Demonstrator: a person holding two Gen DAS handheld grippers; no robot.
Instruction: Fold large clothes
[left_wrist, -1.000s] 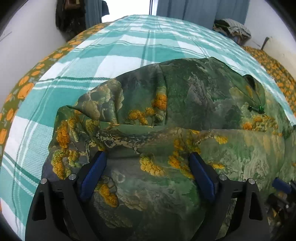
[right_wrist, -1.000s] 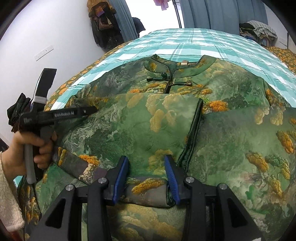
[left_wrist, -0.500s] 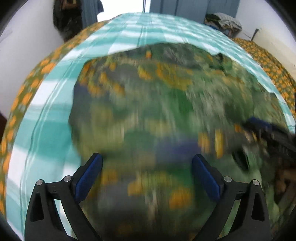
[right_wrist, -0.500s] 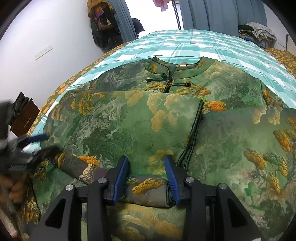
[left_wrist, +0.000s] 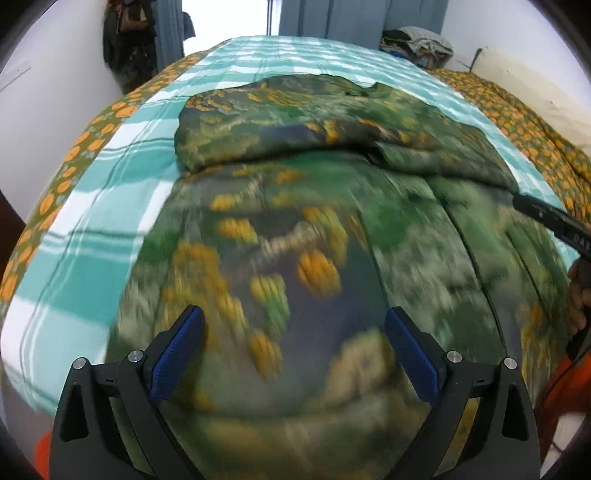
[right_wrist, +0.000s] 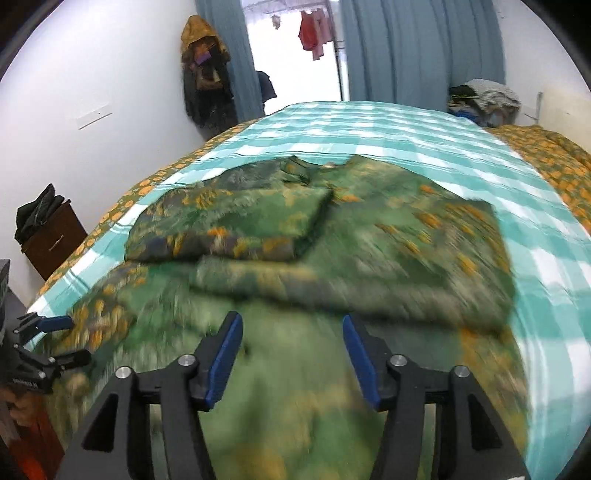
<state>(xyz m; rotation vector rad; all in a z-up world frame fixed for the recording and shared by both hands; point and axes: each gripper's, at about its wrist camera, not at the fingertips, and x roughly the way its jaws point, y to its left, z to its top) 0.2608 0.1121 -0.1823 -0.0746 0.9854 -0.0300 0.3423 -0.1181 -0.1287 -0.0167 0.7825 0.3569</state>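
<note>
A large green garment (left_wrist: 332, 229) (right_wrist: 332, 258) with orange flower print lies spread on the bed, blurred by motion. Both sleeves are folded in over its body, and its collar (right_wrist: 325, 166) points to the far end. My left gripper (left_wrist: 293, 343) hangs wide open above the lower part of the garment, nothing between its blue pads. My right gripper (right_wrist: 291, 354) is above the same lower part with its jaws opening and nothing between them. Each gripper shows at the edge of the other's view: the left gripper (right_wrist: 51, 339), the right gripper (left_wrist: 546, 218).
The bed has a teal and white checked sheet (right_wrist: 406, 133) over an orange-flowered cover (left_wrist: 74, 155). A brown cabinet (right_wrist: 55, 236) stands at the left wall, hanging clothes (right_wrist: 203, 81) in the far corner, a pile of laundry (right_wrist: 484, 96) at the far right.
Both grippers have pulled back toward the garment's lower end and risen. The right gripper let go of the folded sleeve edge and its jaws widened. The left gripper's pads left the cloth.
</note>
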